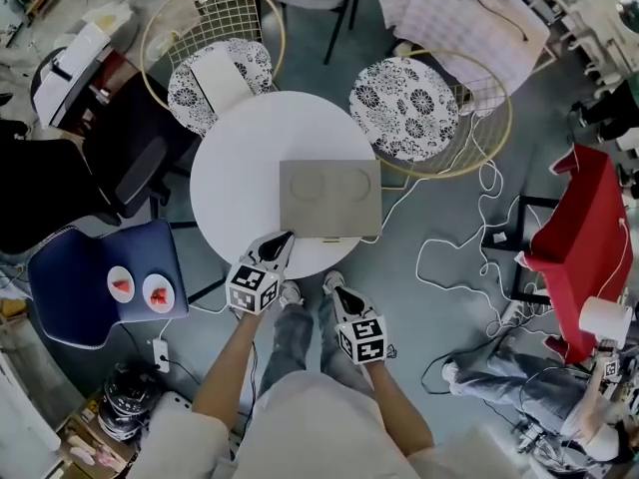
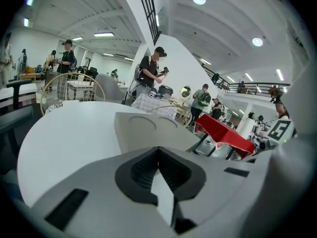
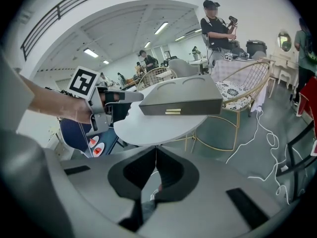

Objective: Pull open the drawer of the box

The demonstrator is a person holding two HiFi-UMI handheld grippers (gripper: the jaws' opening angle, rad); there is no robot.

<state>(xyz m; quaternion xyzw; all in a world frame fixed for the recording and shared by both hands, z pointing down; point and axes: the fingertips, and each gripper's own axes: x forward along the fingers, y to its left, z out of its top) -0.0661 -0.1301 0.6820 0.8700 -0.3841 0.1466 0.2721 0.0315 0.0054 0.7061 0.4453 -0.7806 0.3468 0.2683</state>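
Observation:
A flat grey box with two round recesses in its top lies on the round white table, right of centre. Its drawer front faces me, closed, with a small gold handle in the middle. My left gripper is shut and empty, with its tips over the table's near edge, just left of the box's near left corner. My right gripper is shut and empty too. It hovers off the table, below and in front of the drawer front. In the right gripper view the left gripper shows beside the box.
Two gold wire chairs with patterned cushions stand behind the table. A blue chair bearing two small plates is at the near left. A red table and loose white cables are on the right. People stand in the background.

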